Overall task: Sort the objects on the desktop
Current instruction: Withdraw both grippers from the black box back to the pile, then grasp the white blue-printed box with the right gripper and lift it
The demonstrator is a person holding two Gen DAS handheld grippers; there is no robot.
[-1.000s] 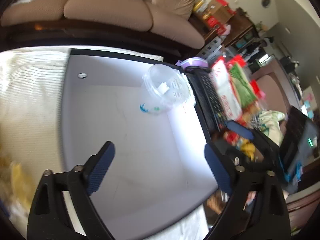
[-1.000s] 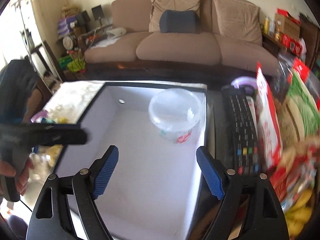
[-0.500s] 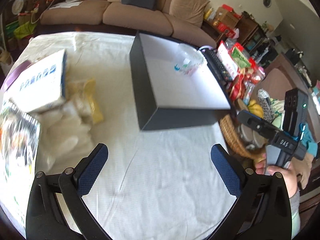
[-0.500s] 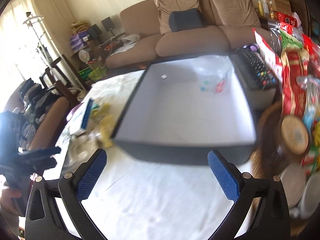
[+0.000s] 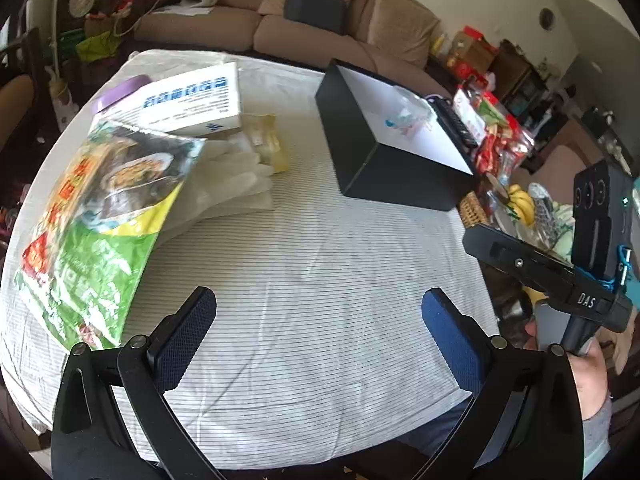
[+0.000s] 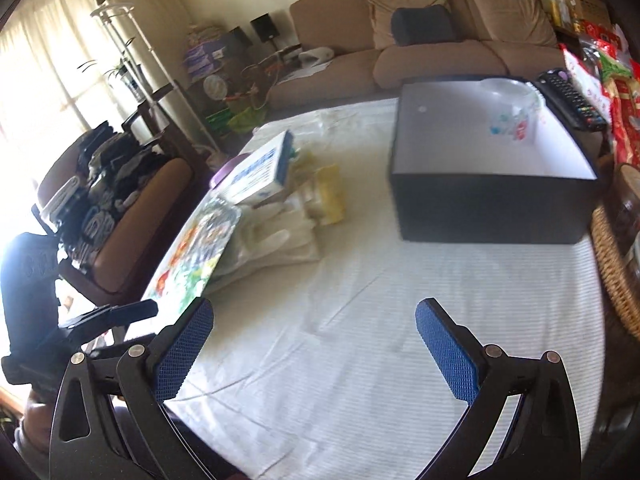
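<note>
A black box with a white inside stands at the far right of the table and also shows in the right wrist view. A clear plastic tub lies in it. At the left lie a green snack bag, a white and blue carton, pale gloves and a yellow packet. My left gripper is open and empty above the near tablecloth. My right gripper is open and empty too, near the table's front edge.
A white striped cloth covers the table. A wicker basket, snack packs and a remote crowd the right side. A sofa stands behind. An armchair piled with clothes is at the left.
Both grippers have pulled back from over the black box to the near side of the table. The tub stays in the box. Both remain open.
</note>
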